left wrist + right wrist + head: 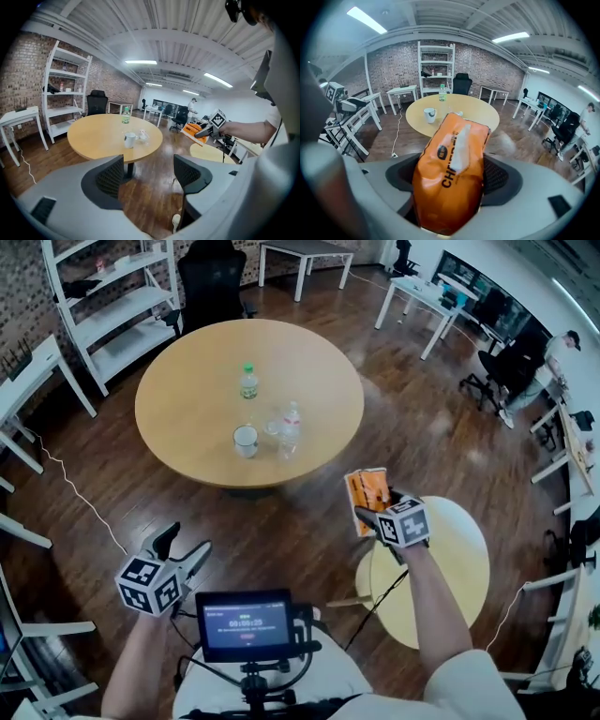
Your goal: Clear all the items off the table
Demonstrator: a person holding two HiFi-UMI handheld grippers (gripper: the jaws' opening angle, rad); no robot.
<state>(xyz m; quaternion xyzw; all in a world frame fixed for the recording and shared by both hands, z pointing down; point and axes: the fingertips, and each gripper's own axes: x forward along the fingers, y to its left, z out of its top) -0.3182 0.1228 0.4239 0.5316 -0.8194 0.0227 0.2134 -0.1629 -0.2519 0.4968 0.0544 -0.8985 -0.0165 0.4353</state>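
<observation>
At the bottom centre of the head view, a small screen (246, 622) is glowing on the person's rig. Just above it, at lower left, the left gripper (185, 547) is hanging over the wood floor (281, 531). In its own view its jaws are standing well apart with only floor showing between them.

At right of centre, the right gripper (372, 514) is clamping an orange packet (366, 493), and the right gripper view is showing both jaws pressing into the packet's sides, so they are only partly closed around its width. The packet is being held in the air, clear of the big table, beside the near edge of a small pale round table (459, 568) at lower right.

Farther up, in the middle of the frame, the large round wooden table (187, 418) is carrying three things. A white mug (246, 440) is standing nearest, a clear bottle (291, 427) is standing just to its right, and a green-capped bottle (248, 381) is standing farther back.

Beyond the table, a black office chair (212, 282) is sitting at top centre, and white shelves (112, 306) are standing at upper left.
</observation>
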